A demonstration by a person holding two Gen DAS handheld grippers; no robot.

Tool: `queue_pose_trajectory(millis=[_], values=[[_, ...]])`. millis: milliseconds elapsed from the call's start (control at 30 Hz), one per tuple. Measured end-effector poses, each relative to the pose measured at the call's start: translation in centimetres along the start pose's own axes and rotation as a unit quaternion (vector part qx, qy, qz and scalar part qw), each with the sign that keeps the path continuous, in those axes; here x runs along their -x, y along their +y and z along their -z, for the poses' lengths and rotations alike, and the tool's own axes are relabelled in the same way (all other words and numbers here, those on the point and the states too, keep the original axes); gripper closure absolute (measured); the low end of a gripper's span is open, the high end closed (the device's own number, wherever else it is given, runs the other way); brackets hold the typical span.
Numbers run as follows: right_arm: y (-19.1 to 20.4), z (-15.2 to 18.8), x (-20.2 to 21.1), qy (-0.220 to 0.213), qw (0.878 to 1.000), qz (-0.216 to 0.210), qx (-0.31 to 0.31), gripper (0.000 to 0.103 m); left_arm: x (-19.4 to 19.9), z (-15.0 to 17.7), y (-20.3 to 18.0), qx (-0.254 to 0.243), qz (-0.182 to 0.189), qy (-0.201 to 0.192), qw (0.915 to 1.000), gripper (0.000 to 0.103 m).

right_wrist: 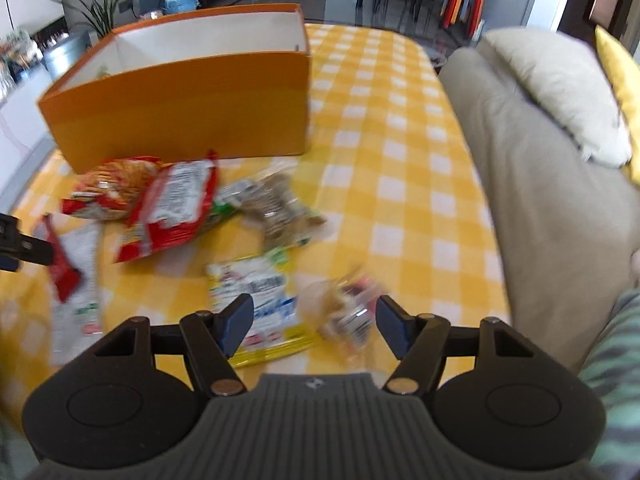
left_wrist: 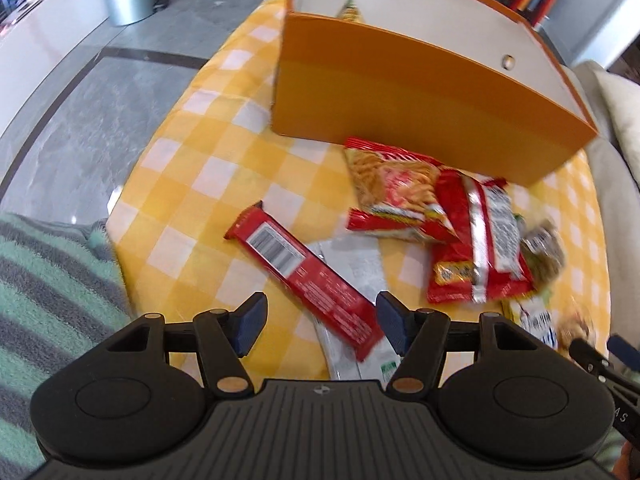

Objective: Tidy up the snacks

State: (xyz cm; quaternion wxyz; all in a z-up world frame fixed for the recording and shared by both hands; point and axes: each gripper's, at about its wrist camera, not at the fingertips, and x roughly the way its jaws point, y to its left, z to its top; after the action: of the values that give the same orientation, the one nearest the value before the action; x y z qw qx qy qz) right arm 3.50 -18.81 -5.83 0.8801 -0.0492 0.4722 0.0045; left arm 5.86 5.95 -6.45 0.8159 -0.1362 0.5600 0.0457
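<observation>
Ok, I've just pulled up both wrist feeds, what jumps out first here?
The big orange box stands open at the far side of the yellow checked tablecloth. A heap of snack packets lies loose in front of it, led by the red noodle bags. A long red bar lies under the open left gripper, and a clear wrapped snack under the open right gripper.

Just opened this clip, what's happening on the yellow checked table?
A person holds a gripper in each hand over loose snacks on a yellow checked tablecloth. The left gripper is open above a long red bar wrapper lying across a silver packet. The right gripper is open over a small clear snack packet beside a white-and-blue packet. Neither holds anything. Red snack bags lie in front of the orange box, which has one packet showing inside.
</observation>
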Motion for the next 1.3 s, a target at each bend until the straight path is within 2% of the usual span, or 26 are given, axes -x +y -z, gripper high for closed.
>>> queue_pose_trajectory(millis=[67,167,433,600,633,767,833,967,1033,1300], values=[[-0.5,-0.1,-1.0,0.011,1.0,0.01,0.0,0.039,-0.3,-0.3,0.3,0.011,-0.006,-0.004,0.9999,0.03],[-1.1,-0.1,-2.3,0.032,0.999,-0.001,-0.017,0.042,-0.9,-0.7,0.4,0.019,-0.012,-0.004,0.9997,0.03],[-0.6,-0.2,-3.5,0.03,0.999,0.021,0.005,0.046,-1.9,-0.7,0.4,0.025,-0.025,0.005,0.9993,0.036],[-0.2,-0.2,-4.1,0.028,0.998,0.051,0.03,0.056,-2.3,-0.5,0.7,0.028,-0.024,0.013,0.9992,0.04],[-0.3,-0.2,-4.2,0.029,0.998,0.054,0.031,0.059,-2.3,-0.4,0.8,0.029,-0.021,0.012,0.9993,0.042],[-0.4,-0.1,-4.2,0.025,0.998,0.052,0.03,0.061,-2.1,-0.3,1.0,0.026,-0.009,0.006,0.9996,0.057],[-0.4,-0.1,-4.1,0.022,0.998,0.052,0.03,0.062,-2.0,-0.3,1.0,0.021,-0.006,0.004,0.9997,0.06],[-0.3,0.0,-3.8,0.016,0.998,0.056,0.033,0.068,-2.0,-0.2,0.7,0.003,0.002,0.0,1.0,0.073],[-0.4,0.0,-3.7,0.014,0.998,0.054,0.03,0.069,-1.9,-0.1,0.4,-0.014,0.003,0.0,0.9999,0.076],[-0.4,-0.3,-2.3,-0.013,0.998,0.054,0.027,0.072,-1.7,0.5,0.1,-0.048,-0.003,0.005,0.9988,0.076]])
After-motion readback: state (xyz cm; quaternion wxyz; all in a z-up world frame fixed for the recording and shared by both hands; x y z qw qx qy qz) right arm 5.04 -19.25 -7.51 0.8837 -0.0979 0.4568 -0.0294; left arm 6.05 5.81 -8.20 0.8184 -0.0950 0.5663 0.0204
